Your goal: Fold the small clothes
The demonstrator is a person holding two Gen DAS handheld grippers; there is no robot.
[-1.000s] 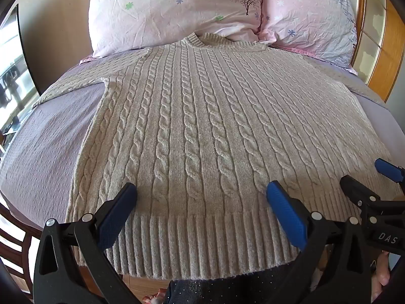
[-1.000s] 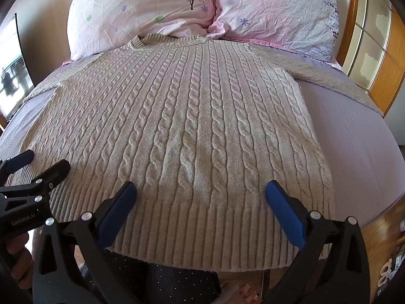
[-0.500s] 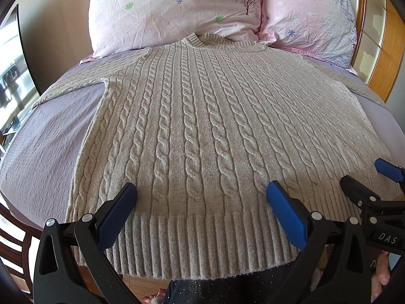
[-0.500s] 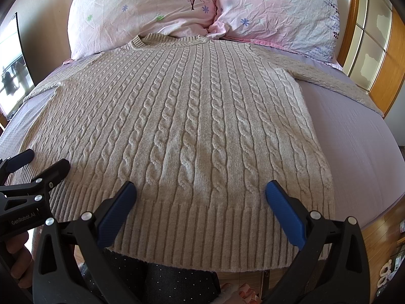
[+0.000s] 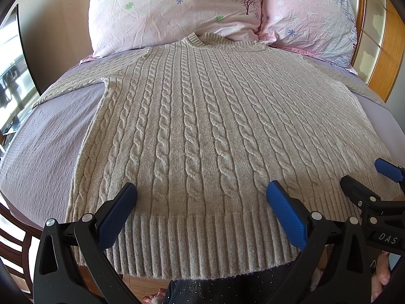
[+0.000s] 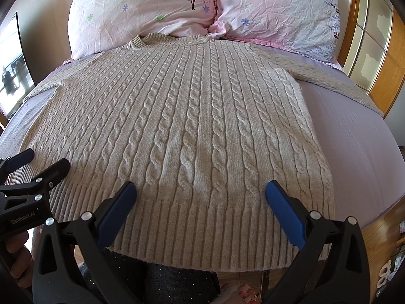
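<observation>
A beige cable-knit sweater (image 5: 202, 131) lies flat, front up, on the lilac bed sheet (image 5: 43, 152), collar toward the pillows, sleeves spread out to both sides. It also fills the right wrist view (image 6: 182, 126). Its ribbed hem (image 5: 202, 243) hangs at the bed's near edge. My left gripper (image 5: 201, 202) is open and empty, hovering over the hem's left half. My right gripper (image 6: 200, 200) is open and empty over the hem's right half. Each gripper shows at the edge of the other's view, the right one (image 5: 374, 185) and the left one (image 6: 33, 167).
Two pink floral pillows (image 5: 177, 12) (image 5: 311, 15) stand behind the collar. A wooden headboard frame (image 6: 374, 58) runs along the right. A window (image 5: 10, 76) is at the left. The person's dark trousers (image 6: 162, 281) and wood floor show below the hem.
</observation>
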